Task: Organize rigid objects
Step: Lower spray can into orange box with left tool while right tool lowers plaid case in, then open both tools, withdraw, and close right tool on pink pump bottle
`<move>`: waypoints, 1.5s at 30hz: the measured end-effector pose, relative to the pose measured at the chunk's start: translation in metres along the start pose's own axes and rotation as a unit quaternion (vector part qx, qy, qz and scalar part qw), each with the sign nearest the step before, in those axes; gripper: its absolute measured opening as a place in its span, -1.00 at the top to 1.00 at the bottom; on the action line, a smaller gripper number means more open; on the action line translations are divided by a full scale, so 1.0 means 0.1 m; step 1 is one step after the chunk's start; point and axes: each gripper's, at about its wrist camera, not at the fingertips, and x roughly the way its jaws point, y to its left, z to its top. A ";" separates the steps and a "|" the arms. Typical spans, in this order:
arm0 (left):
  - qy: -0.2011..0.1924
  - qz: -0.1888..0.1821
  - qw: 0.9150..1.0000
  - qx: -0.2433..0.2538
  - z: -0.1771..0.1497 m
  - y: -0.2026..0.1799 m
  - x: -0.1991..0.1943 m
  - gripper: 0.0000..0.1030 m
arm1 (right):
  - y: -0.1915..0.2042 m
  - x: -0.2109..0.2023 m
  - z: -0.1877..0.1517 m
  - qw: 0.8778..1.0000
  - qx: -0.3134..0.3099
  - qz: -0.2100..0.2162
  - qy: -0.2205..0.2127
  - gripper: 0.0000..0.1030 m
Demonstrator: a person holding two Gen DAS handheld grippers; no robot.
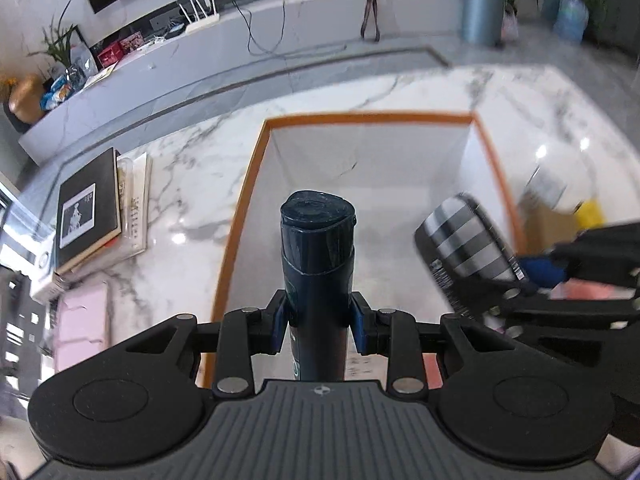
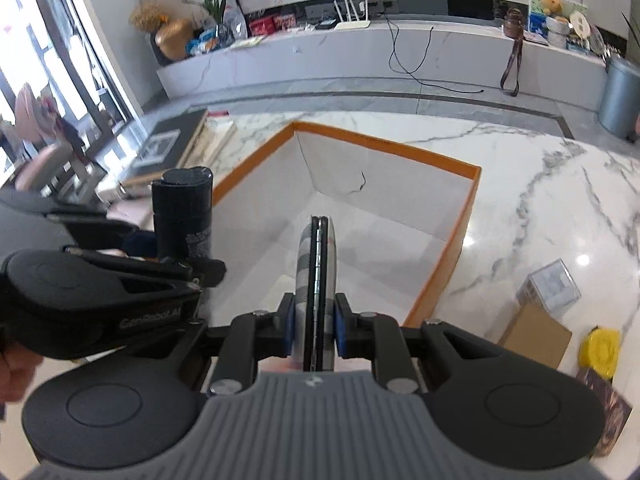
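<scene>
The dark blue bottle (image 1: 318,264) sits clamped in my left tongs (image 1: 319,318), its capped end pointing forward along the fingers and out over the open box (image 1: 372,118), the white one with the orange rim that stands on the marble table (image 1: 540,104). My right tongs (image 2: 316,326) are closed almost flat on a thin striped case (image 2: 317,264), held on edge so that its long side runs forward too, also above the inside of the box. So both things hang over the box's mouth, tilted downward, with the box floor ahead of and below each pair of tongs; I judge the coming move to be a lowering into it, and since the two loads come in side by side, the bottle to the left of the case, I need to keep them apart as they go down. Neither hand looks clearly nearer the floor of the box. My left view shows the striped face of the case and the books (image 1: 90,210) stacked at the left of the table, which the right view shows only partly. My right view shows what the left barely catches: a small clear box (image 2: 550,286), a brown carton (image 2: 536,334) and a yellow lid (image 2: 600,352) lying on the table outside the box, to its right, likely waiting their turn.
</scene>
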 end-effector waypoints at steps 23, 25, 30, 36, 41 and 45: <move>0.114 0.061 0.984 0.125 -0.34 -0.27 0.80 0.30 | 0.19 0.46 -0.07 0.990 -0.113 -0.062 0.055 0.63; 0.107 0.058 0.985 0.119 -0.33 -0.25 0.76 0.30 | 0.19 0.45 -0.07 0.991 -0.109 -0.063 0.053 0.63; 0.121 0.060 0.983 0.122 -0.37 -0.27 0.74 0.16 | 0.17 0.40 -0.08 0.992 -0.098 -0.059 0.046 0.62; 0.105 0.056 0.987 0.109 -0.39 -0.25 0.55 0.14 | 0.12 0.27 -0.11 0.994 -0.088 -0.057 0.025 0.35; 0.072 0.045 0.992 0.097 -0.38 -0.25 0.30 0.10 | 0.08 0.13 -0.12 0.996 -0.071 -0.052 0.005 0.32; 0.041 0.012 0.994 0.096 -0.38 -0.26 0.06 0.10 | 0.01 -0.07 -0.12 0.997 -0.053 -0.053 -0.025 0.25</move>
